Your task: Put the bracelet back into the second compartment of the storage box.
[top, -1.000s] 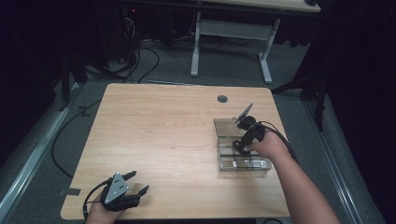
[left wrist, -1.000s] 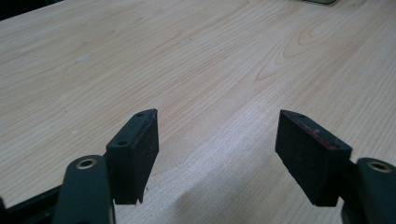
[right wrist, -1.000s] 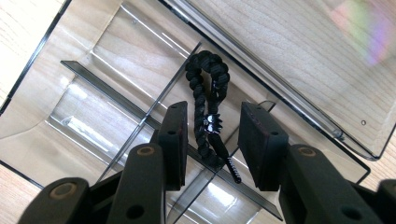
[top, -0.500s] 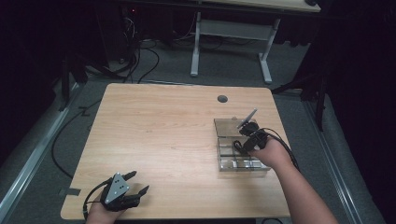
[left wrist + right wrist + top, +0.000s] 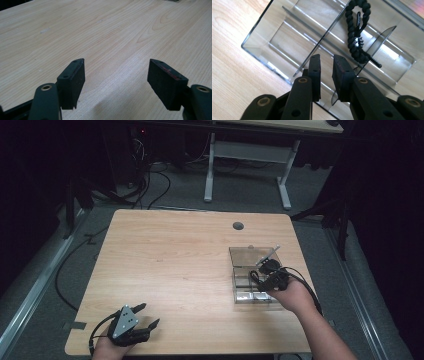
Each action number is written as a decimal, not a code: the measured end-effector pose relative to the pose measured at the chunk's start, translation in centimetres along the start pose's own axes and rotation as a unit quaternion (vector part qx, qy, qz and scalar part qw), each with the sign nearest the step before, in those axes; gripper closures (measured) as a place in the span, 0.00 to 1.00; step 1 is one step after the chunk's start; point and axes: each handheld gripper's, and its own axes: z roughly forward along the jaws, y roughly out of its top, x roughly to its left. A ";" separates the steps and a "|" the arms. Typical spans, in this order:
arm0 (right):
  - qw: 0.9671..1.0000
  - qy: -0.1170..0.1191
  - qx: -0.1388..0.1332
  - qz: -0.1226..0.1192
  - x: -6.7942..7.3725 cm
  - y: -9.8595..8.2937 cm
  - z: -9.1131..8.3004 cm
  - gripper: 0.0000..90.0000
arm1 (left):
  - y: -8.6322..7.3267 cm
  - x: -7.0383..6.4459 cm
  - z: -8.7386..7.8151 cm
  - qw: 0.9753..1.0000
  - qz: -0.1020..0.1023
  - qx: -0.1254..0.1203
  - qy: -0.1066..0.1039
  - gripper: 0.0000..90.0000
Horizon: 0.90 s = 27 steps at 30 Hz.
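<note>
While your right gripper (image 5: 326, 65) hangs over the clear acrylic organiser tray (image 5: 265, 37) near the right edge of the light wooden table (image 5: 175, 260), the black braided cord bracelet (image 5: 357, 32) lies just ahead of its jaws and a little to their right, inside one of the tray's compartments. Its long axis runs away from you along the right gripper view, from the loop at the far end down to a thin black tail near a slanted divider. That puts the bracelet squarely on your right hand's side; your left gripper (image 5: 142, 316) sits well apart at the near left corner of the table, with its jaws spread wide over bare wood (image 5: 107, 37) and nothing between them.

Your right jaws stand nearly closed, with only a narrow slit between the pads, and they hold nothing. They hover above a divider wall and I cannot tell if they touch it. To take the bracelet you would likely need to open wider and shift forward and right.
</note>
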 end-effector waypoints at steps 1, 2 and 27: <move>1.000 -0.005 -0.003 -0.007 0.2 -0.1 -0.1 0.86 | 0.0 0.0 0.0 1.000 0.000 0.000 0.000 0.34; 1.000 -0.005 -0.003 -0.007 0.4 -0.2 -0.2 0.87 | 0.0 0.0 0.0 1.000 0.000 0.000 0.000 0.34; 0.990 0.002 -0.138 -0.022 4.1 -4.4 -1.1 0.92 | 0.0 0.0 0.0 1.000 -0.001 0.000 0.002 0.34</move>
